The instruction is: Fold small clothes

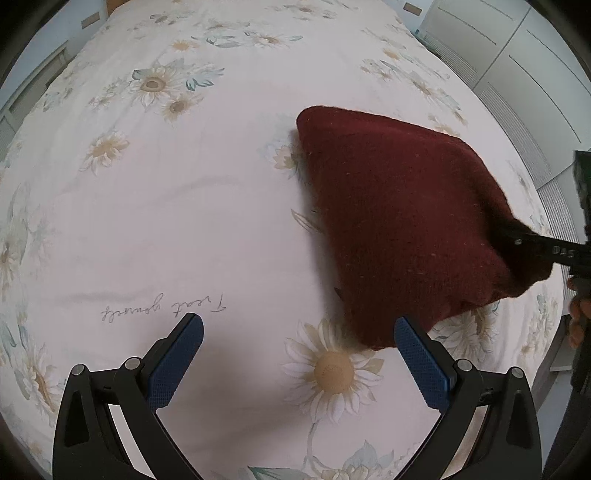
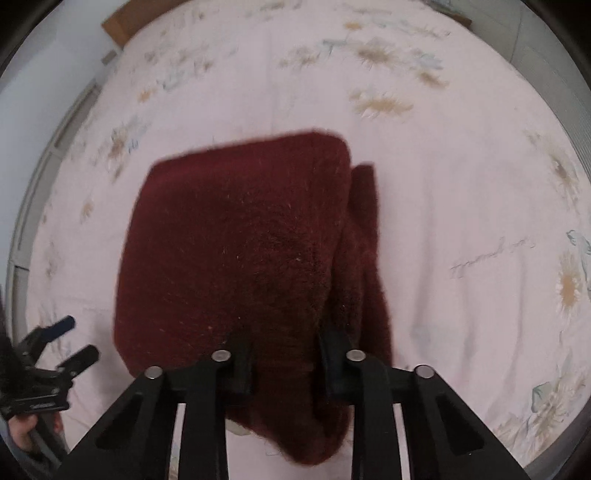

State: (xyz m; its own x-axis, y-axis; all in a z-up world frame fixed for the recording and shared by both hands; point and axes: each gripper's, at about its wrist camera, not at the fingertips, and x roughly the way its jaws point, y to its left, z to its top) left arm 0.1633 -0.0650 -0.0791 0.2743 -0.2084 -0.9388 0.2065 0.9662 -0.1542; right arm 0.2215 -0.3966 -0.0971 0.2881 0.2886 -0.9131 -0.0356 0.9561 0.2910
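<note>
A dark red knitted garment point(image 1: 402, 225), folded into a thick pad, hangs above the flowered bed sheet point(image 1: 184, 221). My right gripper point(image 2: 286, 363) is shut on the garment's near edge point(image 2: 236, 251); in the left wrist view it shows at the right edge point(image 1: 532, 243), pinching the cloth. My left gripper point(image 1: 299, 339) is open and empty, just left of and below the garment, its blue pads point(image 1: 177, 362) wide apart. It also shows at the lower left of the right wrist view point(image 2: 68, 339).
The bed sheet point(image 2: 461, 184) is pale pink with daisy prints and a line of script point(image 1: 162, 308). White cabinets point(image 1: 517, 66) stand past the bed's right side. A brown board point(image 2: 118, 22) is at the bed's far end.
</note>
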